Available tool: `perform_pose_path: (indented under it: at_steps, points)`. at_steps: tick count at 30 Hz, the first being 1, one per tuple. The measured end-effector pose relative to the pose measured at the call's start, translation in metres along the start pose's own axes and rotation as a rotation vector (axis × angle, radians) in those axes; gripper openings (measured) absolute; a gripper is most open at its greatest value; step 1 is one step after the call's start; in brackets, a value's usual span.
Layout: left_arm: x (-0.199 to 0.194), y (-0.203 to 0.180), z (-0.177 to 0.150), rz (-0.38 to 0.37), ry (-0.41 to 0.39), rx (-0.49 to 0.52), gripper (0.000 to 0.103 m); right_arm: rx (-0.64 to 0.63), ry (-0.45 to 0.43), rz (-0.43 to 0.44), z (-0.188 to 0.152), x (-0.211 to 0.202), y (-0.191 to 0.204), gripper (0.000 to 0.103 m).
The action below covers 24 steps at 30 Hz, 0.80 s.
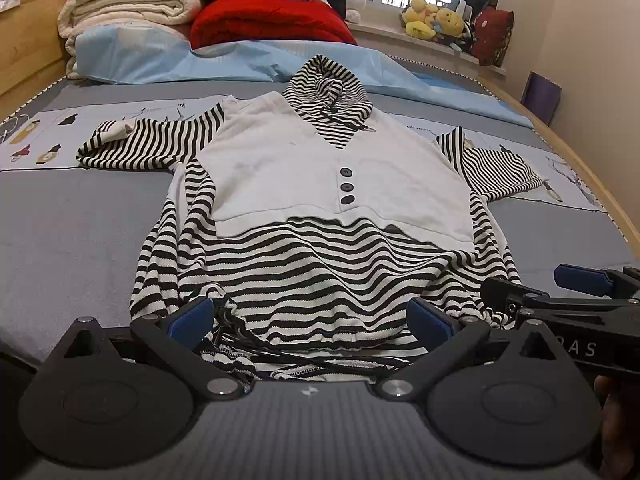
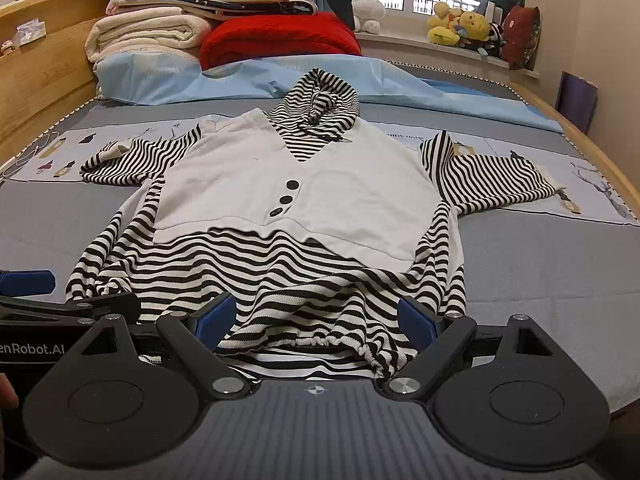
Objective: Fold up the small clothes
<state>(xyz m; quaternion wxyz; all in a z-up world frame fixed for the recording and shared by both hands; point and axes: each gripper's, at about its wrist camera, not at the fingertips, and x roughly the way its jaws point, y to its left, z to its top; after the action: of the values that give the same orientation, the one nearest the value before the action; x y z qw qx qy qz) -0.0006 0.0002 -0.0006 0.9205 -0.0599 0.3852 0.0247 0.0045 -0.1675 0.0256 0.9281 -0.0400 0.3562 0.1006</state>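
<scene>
Hoodie (image 1: 320, 184) spread flat on bed (image 1: 80, 220), sleeves out, ready for folding; left gripper (image 1: 312, 318) and right gripper (image 2: 316, 318) both spread wide at hem.

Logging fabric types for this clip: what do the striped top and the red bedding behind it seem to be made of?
Striped top: likely a soft knit, matte; it drapes in loose ripples, and the gathered hem shows a ribbed weave. Its white front panel looks a smoother, thicker fabric. Red bedding: probably a padded quilt, judging by its puffy, rounded folds.
</scene>
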Motion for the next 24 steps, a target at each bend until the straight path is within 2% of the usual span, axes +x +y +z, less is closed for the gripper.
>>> perform_pose_path:
  at_steps: [24]
  points:
    - [-0.0001,0.0003,0.0003,0.0,-0.001,0.0,0.102,0.0,0.001,0.0,-0.0009,0.0009,0.0006,0.088]
